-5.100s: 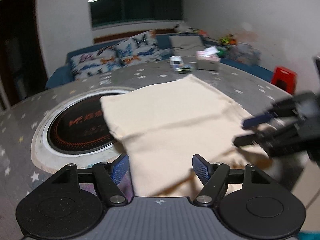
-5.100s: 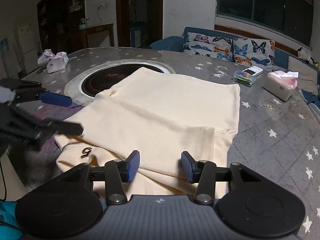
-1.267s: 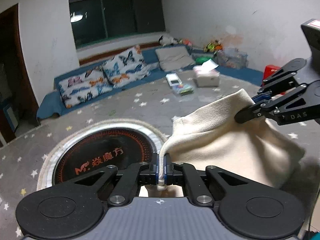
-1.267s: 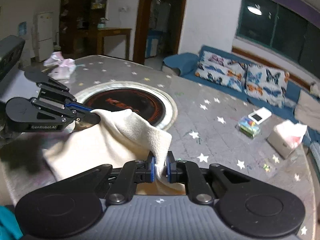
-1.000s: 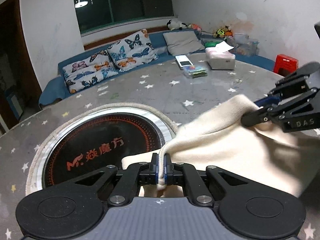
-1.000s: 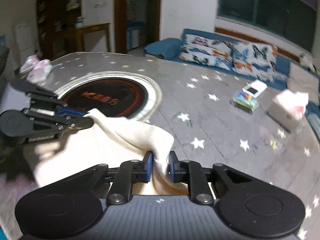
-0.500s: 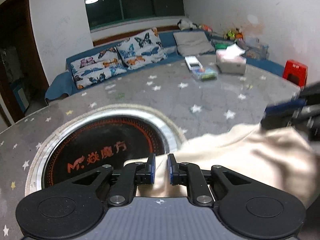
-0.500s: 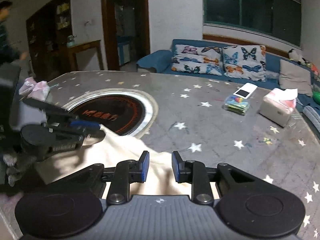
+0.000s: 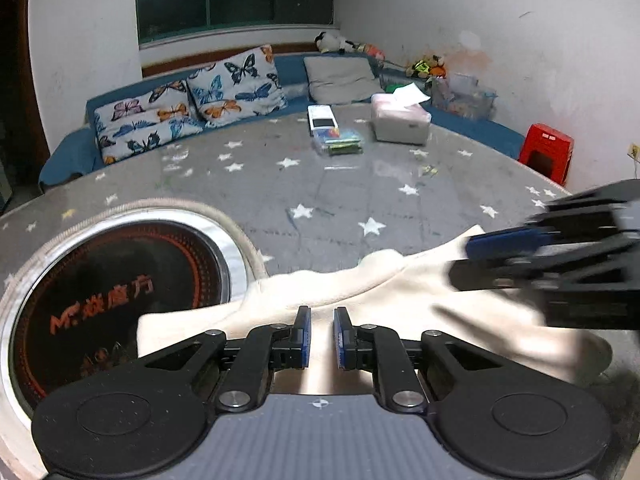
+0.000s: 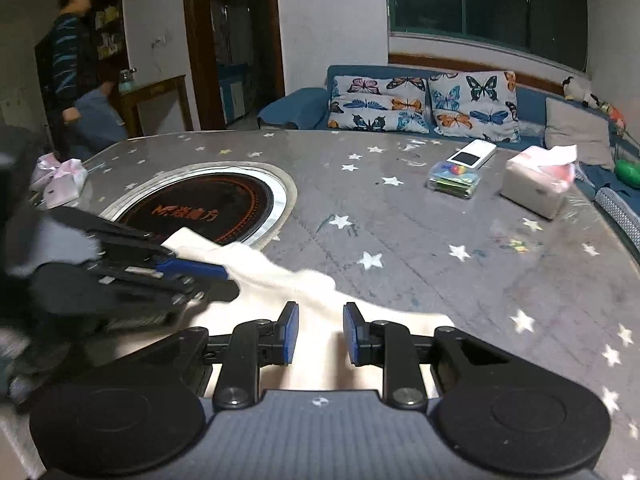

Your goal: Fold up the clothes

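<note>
Left gripper: jaws parted by a narrow gap, nothing between them, blue pads just above the cloth. Right gripper: jaws parted somewhat wider, holding nothing, poised over the same cloth. Cloth: cream, soft, folded into a low rumpled bundle with a wavy far edge; lies on the near part of the table, one corner overlapping the rim of the round black cooktop with orange lettering. Table: grey, star-patterned. Tissue box: white, a sheet sticking out of its top, on the far side. Clear case: holds small coloured items, too small to identify; a white device lies just beside it. Pink tissue pack: near the table's left edge in the right wrist view.
</note>
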Tool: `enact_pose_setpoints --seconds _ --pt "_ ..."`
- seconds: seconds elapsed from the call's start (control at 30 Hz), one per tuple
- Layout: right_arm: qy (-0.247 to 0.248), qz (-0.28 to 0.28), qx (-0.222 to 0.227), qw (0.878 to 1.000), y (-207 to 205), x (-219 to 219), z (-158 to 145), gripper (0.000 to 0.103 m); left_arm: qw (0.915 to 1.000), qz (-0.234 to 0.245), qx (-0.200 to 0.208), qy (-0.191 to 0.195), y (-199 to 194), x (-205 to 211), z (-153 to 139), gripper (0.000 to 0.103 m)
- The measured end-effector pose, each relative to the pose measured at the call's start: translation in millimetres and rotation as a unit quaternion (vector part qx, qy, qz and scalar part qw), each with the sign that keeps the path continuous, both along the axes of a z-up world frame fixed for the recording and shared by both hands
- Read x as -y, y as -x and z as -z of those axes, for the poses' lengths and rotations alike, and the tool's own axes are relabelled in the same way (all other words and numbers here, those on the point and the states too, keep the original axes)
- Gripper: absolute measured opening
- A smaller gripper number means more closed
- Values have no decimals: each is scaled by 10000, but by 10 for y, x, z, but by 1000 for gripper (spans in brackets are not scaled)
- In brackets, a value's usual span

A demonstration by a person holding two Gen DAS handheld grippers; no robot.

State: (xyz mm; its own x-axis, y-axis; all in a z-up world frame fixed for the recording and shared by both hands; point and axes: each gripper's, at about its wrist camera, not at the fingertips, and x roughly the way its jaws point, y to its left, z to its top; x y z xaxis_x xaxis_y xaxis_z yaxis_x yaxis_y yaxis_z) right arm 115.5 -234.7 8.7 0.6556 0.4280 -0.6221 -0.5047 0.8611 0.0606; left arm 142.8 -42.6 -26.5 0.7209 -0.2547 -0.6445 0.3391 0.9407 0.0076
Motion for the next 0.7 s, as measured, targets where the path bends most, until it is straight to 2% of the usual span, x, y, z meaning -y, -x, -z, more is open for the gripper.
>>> enact_pose_setpoints --seconds 0.13,0.3,0.37,0.5,0.7 --pt "71 42 -58 9999 153 133 30 23 10000 -12 20 -17 1 -12 37 15" --pt "-103 319 -284 9990 35 280 192 23 10000 -32 87 -11 31 -26 34 15" --pt "-38 389 -193 9990 38 261 152 24 9999 -37 150 -1 93 -55 4 15" --pt "11 187 29 9998 129 183 37 24 9995 45 302 121 346 -192 -94 16" --pt "-3 -426 132 9990 355 -25 -46 24 9987 94 474 173 858 -413 -211 16"
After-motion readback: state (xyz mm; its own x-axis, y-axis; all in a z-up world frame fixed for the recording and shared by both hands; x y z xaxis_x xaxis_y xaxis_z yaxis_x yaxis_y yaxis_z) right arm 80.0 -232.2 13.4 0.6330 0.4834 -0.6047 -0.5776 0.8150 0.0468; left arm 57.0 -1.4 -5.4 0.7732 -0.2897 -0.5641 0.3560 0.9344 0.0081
